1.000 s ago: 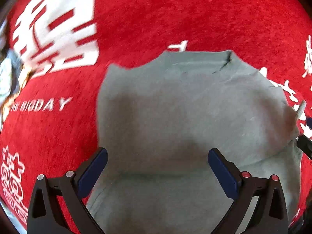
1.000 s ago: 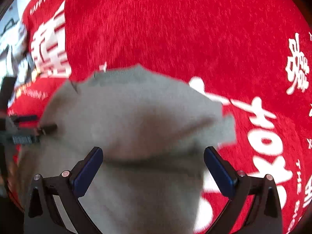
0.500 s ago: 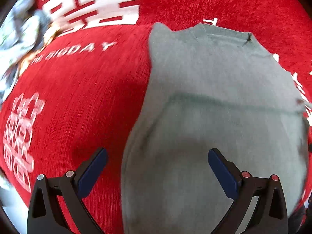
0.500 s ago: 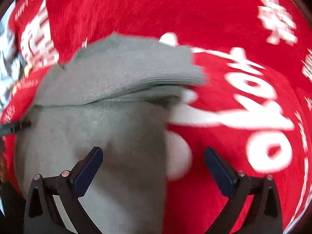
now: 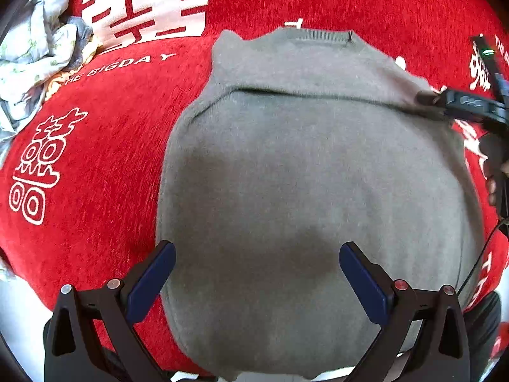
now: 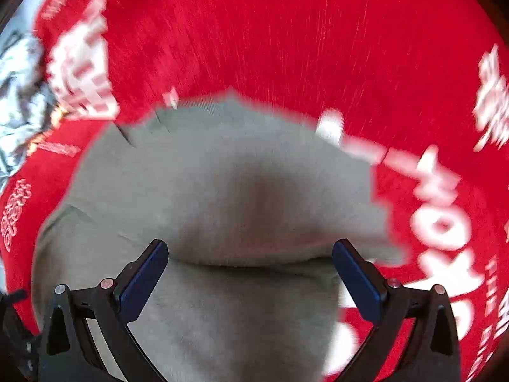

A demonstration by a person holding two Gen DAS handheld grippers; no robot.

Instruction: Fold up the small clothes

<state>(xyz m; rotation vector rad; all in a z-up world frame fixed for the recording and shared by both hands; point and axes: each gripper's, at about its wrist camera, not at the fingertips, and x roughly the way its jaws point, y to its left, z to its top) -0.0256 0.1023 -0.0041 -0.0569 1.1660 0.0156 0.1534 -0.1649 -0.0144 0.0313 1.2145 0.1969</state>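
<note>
The grey sweater lies flat on the red printed cloth, neckband at the far end, with one layer already folded across so that a straight edge runs over the chest below the collar. The left gripper hangs over the near half of the garment, its jaws spread wide and holding nothing. The right gripper is likewise wide apart and empty, poised over the fold line; in the left wrist view its tip appears at the garment's right edge, though whether it touches the knit I cannot tell. The right wrist view is smeared with motion blur, so that side is judged with caution. Risks, in my assessment: the folded layer is thick and springy and may creep open if left unpressed; a pinch taken near the crease could catch both layers and drag the finished fold askew; the pile of the cloth may grip the knit and bunch it during any slide. A heap of pale patterned laundry sits well apart at the far left and poses no interference.
</note>
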